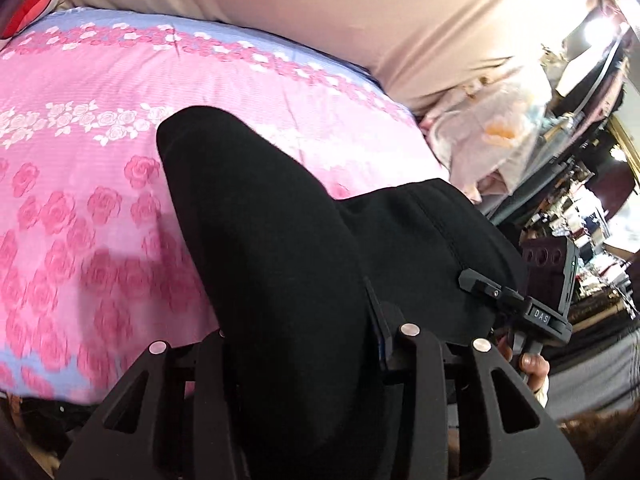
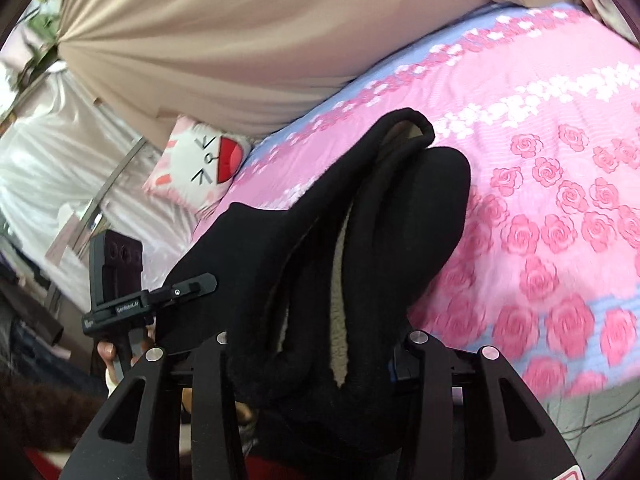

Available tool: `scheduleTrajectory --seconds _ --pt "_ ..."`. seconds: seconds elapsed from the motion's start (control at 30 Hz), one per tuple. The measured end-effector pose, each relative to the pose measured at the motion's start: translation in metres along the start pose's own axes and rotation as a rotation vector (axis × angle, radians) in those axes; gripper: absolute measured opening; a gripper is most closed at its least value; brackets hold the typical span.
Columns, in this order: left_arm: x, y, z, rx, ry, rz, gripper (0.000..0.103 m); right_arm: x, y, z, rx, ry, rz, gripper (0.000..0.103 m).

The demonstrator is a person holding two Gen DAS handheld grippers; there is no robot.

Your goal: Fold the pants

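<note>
Pants (image 1: 276, 264), black and thick, lifted above the bed (image 1: 80, 184), draped forward over both tools and hiding the jaws. Left tool (image 1: 304, 344) narrow, clamped on a bunched edge of the cloth; right tool (image 2: 320, 360) likewise closed on a thick fold, pale lining showing between the layers. Each tool visible from the other's camera, gripping the same garment side by side.

Likely risks: cloth slipping out of either grip, given the bulk pinched and the weight hanging ahead of the jaws; legs landing twisted or overlapping unevenly, since one opening curls above the other in the right view; a crooked fold if one tool drops sooner.

Beyond the pants, toward the bed's far edge: beige curtain (image 2: 240, 40), cat-face cushion (image 2: 200, 168) at the corner, pale bedding pile (image 1: 492, 136) at the other side. Nothing lying on the rose-patterned cover beneath the pants, so no obstacle apparent there.
</note>
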State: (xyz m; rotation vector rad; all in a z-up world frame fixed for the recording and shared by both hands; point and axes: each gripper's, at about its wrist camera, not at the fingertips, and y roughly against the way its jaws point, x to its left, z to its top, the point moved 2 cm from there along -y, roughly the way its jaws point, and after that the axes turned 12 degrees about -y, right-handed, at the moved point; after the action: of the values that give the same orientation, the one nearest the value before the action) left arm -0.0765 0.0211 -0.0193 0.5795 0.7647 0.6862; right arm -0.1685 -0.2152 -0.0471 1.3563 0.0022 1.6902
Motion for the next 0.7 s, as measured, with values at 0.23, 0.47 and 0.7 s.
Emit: scheduleTrajectory --seconds 0.23,0.47,0.7 --pt "-0.035 0.053 0.021 -0.146 -0.125 0.007 0.037 0.048 0.034 0.003 -0.095 0.108 0.064 0.041" --pt "-0.059 0.094 0.086 -0.326 -0.299 0.087 0.037 0.099 0.054 0.062 -0.241 0.239 0.143 0.042" --pt "-0.052 0.107 0.181 -0.501 -0.420 0.200 0.038 0.141 0.042 0.158 -0.394 0.383 0.203 0.042"
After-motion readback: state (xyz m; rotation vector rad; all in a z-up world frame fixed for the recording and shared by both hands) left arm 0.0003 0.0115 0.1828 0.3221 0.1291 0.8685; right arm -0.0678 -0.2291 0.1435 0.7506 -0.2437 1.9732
